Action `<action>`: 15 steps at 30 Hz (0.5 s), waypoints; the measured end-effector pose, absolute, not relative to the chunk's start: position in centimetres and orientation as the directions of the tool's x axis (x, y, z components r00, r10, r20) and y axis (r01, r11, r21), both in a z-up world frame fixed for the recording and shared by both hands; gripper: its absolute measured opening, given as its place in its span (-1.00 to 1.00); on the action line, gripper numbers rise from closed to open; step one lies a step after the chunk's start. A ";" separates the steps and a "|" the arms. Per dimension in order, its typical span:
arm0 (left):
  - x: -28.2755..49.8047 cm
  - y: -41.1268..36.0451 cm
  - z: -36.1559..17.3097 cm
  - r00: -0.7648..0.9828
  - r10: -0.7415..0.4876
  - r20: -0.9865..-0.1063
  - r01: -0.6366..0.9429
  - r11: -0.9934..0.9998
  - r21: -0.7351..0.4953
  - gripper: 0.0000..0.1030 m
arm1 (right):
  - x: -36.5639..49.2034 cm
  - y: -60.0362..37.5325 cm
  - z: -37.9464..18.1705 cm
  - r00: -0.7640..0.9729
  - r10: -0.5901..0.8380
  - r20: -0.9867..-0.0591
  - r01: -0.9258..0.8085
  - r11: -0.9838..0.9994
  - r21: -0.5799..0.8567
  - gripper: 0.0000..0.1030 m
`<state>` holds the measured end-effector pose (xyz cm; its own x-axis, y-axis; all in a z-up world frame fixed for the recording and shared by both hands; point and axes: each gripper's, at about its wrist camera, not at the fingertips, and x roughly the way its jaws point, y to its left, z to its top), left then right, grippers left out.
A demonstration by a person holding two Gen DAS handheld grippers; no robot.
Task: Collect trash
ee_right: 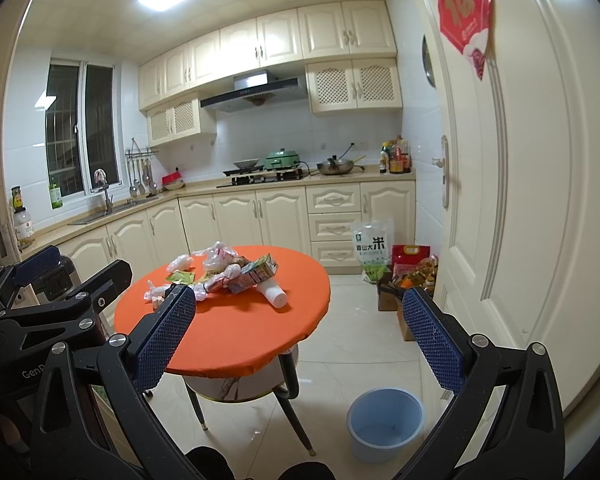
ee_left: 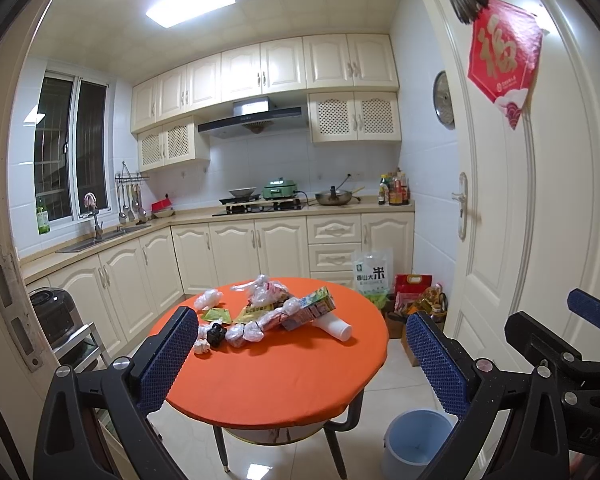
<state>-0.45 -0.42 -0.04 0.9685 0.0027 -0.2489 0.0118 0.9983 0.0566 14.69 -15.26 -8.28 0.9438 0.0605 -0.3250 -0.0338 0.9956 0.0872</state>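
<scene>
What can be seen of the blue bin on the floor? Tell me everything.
The blue bin is a round, pale blue bucket that looks like plastic, with a thicker rim and plain walls. It stands upright and open on the light floor tiles beside the orange round table, on the door side. No liner or handle shows. Its inside looks nearly bare, save a small dark speck at the bottom. Nothing touches it but the floor.

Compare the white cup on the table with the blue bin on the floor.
The white cup lies tipped on its side on the orange table; the blue bin stands upright on the floor. The cup is small, the bin far larger. The cup sits among trash; the bin looks empty. Both are open-topped.
</scene>
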 end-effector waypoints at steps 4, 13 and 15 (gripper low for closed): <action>-0.5 -0.4 -0.1 0.969 0.003 -0.248 0.012 0.998 0.057 0.99 | 14.7 -15.3 -8.2 0.944 0.061 -0.325 -0.034 0.996 0.088 1.00; -0.4 -0.4 -0.1 0.968 0.003 -0.249 0.011 0.998 0.055 0.99 | 15.2 -15.5 -8.3 0.941 0.062 -0.332 -0.034 0.995 0.090 1.00; -0.3 -0.4 -0.1 0.969 0.002 -0.248 0.010 0.999 0.050 0.99 | 15.4 -15.5 -8.2 0.940 0.062 -0.334 -0.033 0.995 0.090 1.00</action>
